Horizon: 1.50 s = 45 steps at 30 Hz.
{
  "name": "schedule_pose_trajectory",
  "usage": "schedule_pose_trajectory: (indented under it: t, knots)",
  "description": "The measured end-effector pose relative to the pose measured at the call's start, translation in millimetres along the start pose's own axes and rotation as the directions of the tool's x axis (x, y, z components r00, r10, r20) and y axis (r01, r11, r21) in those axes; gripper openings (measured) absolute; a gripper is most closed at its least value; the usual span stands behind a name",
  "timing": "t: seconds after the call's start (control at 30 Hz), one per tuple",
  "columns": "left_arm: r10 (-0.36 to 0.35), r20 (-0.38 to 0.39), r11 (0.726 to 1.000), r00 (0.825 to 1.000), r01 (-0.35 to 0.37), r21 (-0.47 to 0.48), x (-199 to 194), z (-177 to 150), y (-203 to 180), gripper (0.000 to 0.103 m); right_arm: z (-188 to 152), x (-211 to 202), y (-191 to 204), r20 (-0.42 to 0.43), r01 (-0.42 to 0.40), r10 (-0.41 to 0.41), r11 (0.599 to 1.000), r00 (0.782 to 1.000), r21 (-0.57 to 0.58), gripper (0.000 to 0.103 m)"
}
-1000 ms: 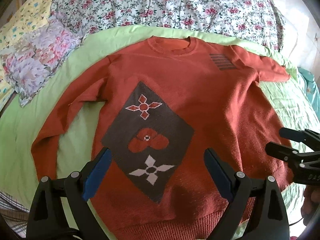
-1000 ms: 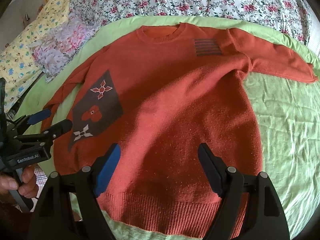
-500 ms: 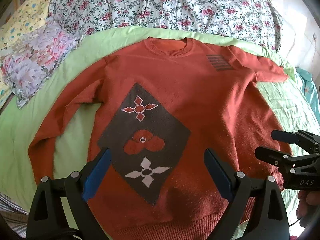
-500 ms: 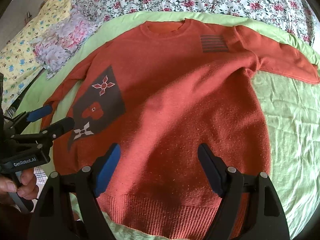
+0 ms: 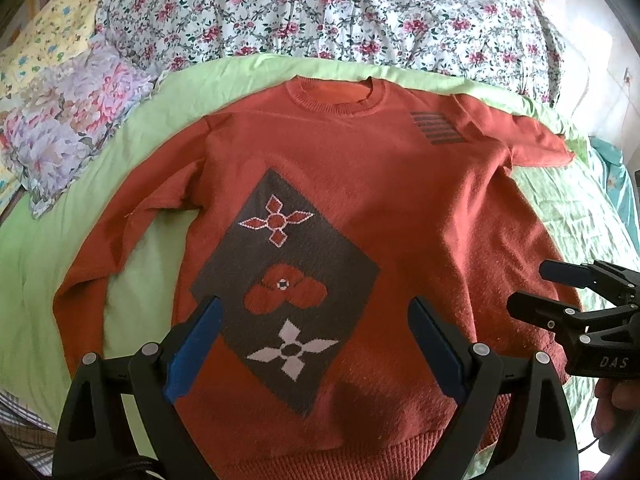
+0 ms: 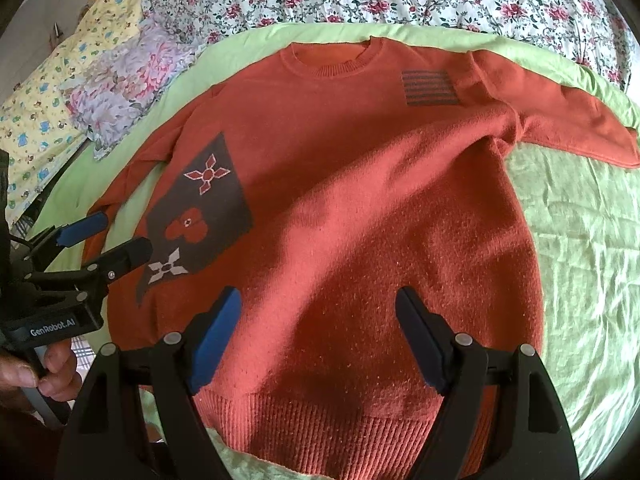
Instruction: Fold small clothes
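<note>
We have a small rust-orange knitted sweater (image 5: 400,216) with a dark grey diamond panel of flower motifs (image 5: 286,284) lying flat and face up on a light green bedsheet (image 5: 36,280), neck towards the floral quilt (image 5: 320,8) at the far side and ribbed hem (image 6: 340,436) nearest us. Both sleeves are spread out to the sides, so nothing looks folded yet; we judge this to be the very start, with the garment laid out and the first fold still to make. Our left gripper (image 5: 314,344) hovers above the lower front with its blue-padded jaws spread wide and nothing between them, and our right gripper (image 6: 318,340) hangs over the hem on the other side, equally wide and empty. Next we would probably need each tool to come down on a side edge or a sleeve, such as the right sleeve (image 6: 560,108), pinch only the knit and not the sheet beneath, then carry it across the body.
</note>
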<state>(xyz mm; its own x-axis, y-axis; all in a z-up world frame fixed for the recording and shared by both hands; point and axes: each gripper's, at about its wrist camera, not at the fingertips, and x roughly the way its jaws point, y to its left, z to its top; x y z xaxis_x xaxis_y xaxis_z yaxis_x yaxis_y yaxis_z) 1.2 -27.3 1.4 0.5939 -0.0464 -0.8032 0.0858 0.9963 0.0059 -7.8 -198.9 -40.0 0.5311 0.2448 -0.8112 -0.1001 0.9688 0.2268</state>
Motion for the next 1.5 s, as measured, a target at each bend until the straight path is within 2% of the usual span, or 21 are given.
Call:
schedule_pose_trajectory:
  t: [0.4, 0.6, 0.77, 1.0, 1.27, 1.37, 1.5]
  knots:
    - [-0.014, -0.024, 1.0, 1.0, 0.013, -0.011, 8, 2, 0, 0.094, 3, 1, -4, 0.001, -0.003, 0.003, 1.0, 1.0, 0.019, 0.08]
    - [-0.026, -0.041, 1.0, 0.999, 0.025, -0.009, 16, 8, -2, 0.094, 3, 0, -30, 0.008, -0.005, 0.004, 0.995, 1.0, 0.099, 0.08]
    - [-0.029, -0.055, 1.0, 0.998, 0.028, -0.007, 27, 17, -1, 0.094, 6, -8, -61, 0.026, 0.025, -0.03, 0.987, 0.999, 0.16, 0.08]
    - [-0.008, -0.075, 1.0, 0.997, 0.006, -0.028, 50, 38, 5, 0.094, 19, -19, -129, 0.05, 0.073, -0.092, 0.953, 0.995, 0.293, 0.08]
    - [0.015, -0.08, 0.999, 0.997, -0.019, -0.048, 79, 76, 8, 0.094, 55, -31, -217, 0.083, 0.164, -0.204, 0.923, 0.975, 0.348, 0.08]
    - [0.039, -0.088, 0.998, 0.995, -0.044, -0.048, 95, 94, 8, 0.094, 69, -34, -266, 0.078, 0.181, -0.232, 0.894, 0.97, 0.411, 0.08]
    - [0.07, -0.09, 0.996, 0.993, -0.075, -0.052, 115, 116, 8, 0.094, 85, -39, -337, 0.081, 0.196, -0.275, 0.835, 0.958, 0.514, 0.08]
